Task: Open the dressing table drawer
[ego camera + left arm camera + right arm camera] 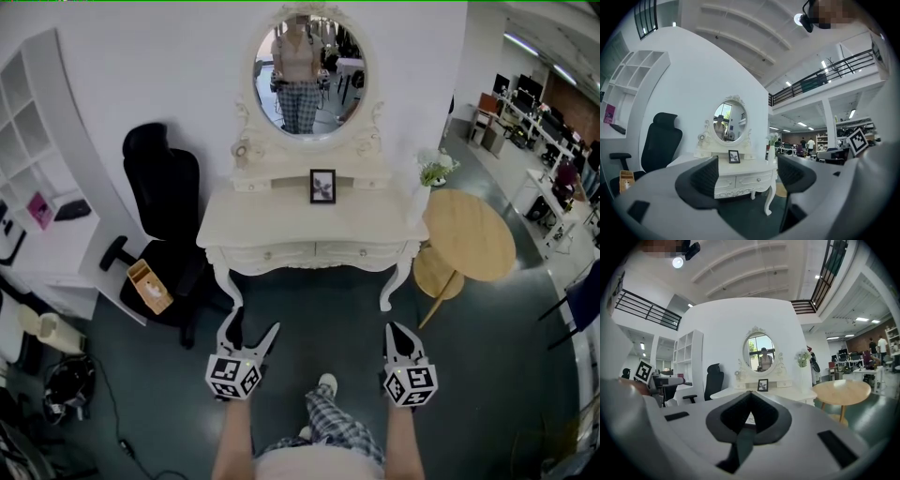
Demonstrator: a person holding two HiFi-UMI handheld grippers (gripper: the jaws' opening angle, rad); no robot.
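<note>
Nearest, the left gripper point(253, 330) has its jaws spread wide with nothing between them. The right gripper point(397, 330) beside it has its jaws closed tip to tip, holding nothing. Both hang over dark floor point(319, 309), well apart from the white dressing table point(375, 220) ahead. Its two drawers point(272, 253) sit side by side under the top and seem pushed fully in, though they are small in view. Farther back stand a photo frame point(322, 186) and an oval mirror point(309, 75). A black office chair point(164, 187) is at left and a round wooden table point(478, 234) at right.
</note>
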